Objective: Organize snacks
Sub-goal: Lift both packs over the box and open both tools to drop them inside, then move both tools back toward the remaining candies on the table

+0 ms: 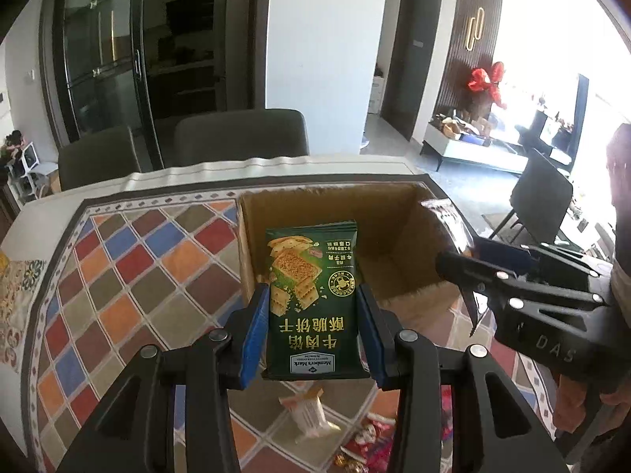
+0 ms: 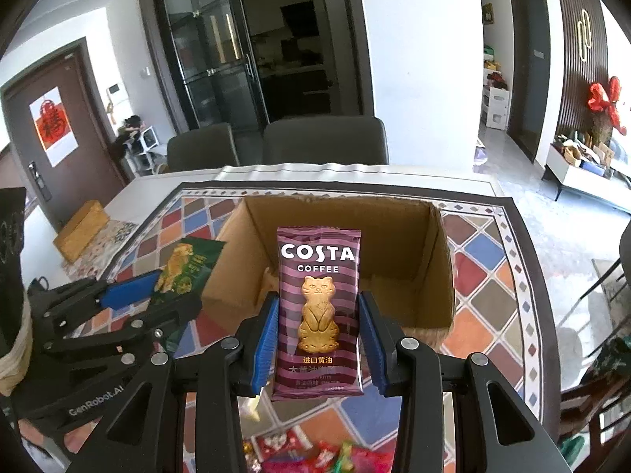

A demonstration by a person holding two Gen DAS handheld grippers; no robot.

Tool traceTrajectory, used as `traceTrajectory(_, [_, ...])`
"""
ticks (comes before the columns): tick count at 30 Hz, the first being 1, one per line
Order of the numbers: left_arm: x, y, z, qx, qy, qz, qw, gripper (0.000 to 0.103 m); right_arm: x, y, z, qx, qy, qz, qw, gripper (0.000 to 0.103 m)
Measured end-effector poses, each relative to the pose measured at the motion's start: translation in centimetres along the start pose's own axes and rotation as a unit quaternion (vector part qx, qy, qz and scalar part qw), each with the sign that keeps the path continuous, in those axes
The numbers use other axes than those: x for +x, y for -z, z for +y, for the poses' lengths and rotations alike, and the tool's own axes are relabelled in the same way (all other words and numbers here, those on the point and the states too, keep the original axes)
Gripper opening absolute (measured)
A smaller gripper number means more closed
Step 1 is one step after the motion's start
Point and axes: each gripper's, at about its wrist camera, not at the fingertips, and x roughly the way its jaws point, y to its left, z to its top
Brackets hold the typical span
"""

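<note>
Left wrist view: left gripper (image 1: pixel 315 315) pinches green packet (image 1: pixel 313 299), right gripper (image 2: pixel 319 335) pinches purple packet (image 2: pixel 318 311), box (image 1: pixel 394 216) apparently empty, loose snacks (image 2: pixel 307 453) remain near.

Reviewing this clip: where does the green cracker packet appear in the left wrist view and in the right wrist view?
Left wrist view: the green cracker packet sits centre frame, clamped between the left gripper's blue pads.
Right wrist view: the same packet appears at left, mid-height, seen edge-on in that gripper.
Shared landmark: the open brown cardboard box on the diamond-patterned tablecloth.
</note>
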Motion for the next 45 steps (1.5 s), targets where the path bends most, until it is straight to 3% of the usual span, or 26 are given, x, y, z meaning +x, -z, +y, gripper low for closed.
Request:
traceTrajectory(13, [4.1,-4.0,0.1,-0.004,-0.005,0.028,0.9996,0.043,4.4,-3.8,-2.1,0.037,-0.001,0.032,0.999,0.041])
traceTrajectory(16, [4.7,-4.4,0.2,-0.008,-0.021,0.034,0.9992,0.054,5.1,-3.8,-2.4,0.045,0.013,0.031,0.998,0.045])
traceTrajectory(18, [4.4,-4.3,0.3,0.000,-0.042,0.023,0.9989,0.063,5.4,-3.6,-2.4,0.037,0.039,0.032,0.998,0.056])
traceTrajectory(24, [2.5,-3.1,0.3,0.005,-0.081,0.004,0.9967,0.065,4.1,-2.7,-3.0,0.032,0.055,0.022,0.998,0.056])
traceTrajectory(29, [0.2,-1.9,-0.3,0.010,-0.088,-0.014,0.9960,0.065,1.7,-1.6,-2.2,0.020,0.043,0.002,0.999,0.056])
traceTrajectory(38, [-3.7,1.4,-1.6,0.015,-0.063,-0.033,0.9973,0.065,-2.2,1.3,-0.8,-0.001,0.023,-0.021,1.000,0.056])
traceTrajectory(45, [-4.9,4.4,-2.3,0.010,-0.042,-0.027,0.9987,0.065,-4.6,3.9,0.2,-0.028,0.035,-0.043,0.998,0.056])
